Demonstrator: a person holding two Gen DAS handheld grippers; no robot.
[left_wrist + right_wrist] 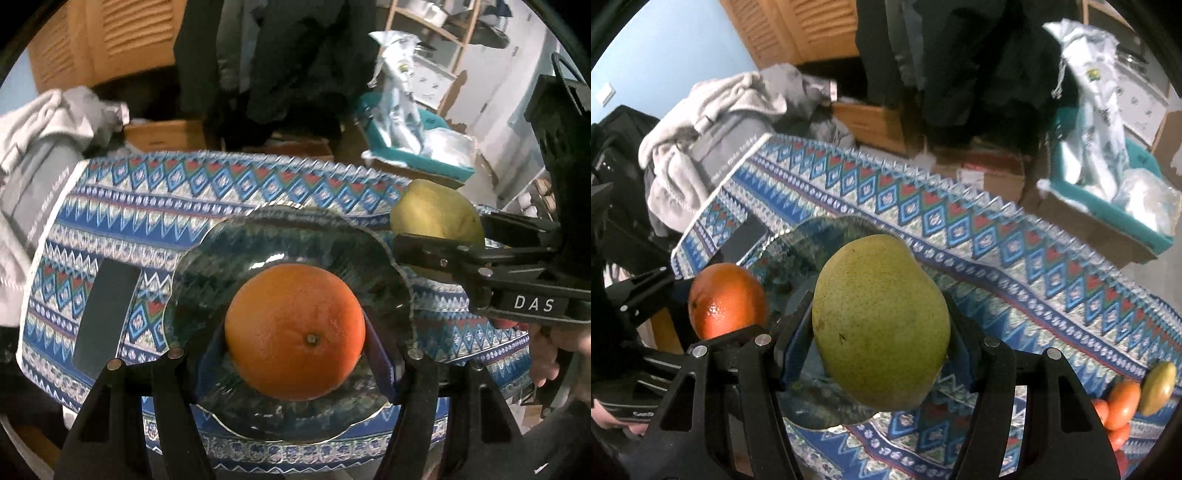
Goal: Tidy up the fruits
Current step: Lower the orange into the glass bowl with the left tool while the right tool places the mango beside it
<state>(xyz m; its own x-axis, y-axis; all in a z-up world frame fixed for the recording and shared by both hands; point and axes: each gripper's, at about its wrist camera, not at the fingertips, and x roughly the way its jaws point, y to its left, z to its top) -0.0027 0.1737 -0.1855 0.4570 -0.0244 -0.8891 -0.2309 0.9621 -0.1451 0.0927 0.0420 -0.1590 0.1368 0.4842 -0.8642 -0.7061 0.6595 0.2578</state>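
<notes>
- Left wrist view: the left gripper (295,354) clamps an orange (294,331) between its pads, held over the middle of a dark glass plate (229,240) on the patterned tablecloth (147,206).
- A dark phone (105,314) lies flat near the cloth's left edge, beside the plate.
- The right gripper (436,236) enters from the right, gripping a green mango (436,214) above the plate's right rim.
- Right wrist view: the right gripper (879,332) is closed on the mango (881,321), over the plate (812,240).
- Small fruits (1134,398), orange and yellow-green, lie at the cloth's near right edge.
- A grey garment (713,122) is heaped beyond the far left corner.
</notes>
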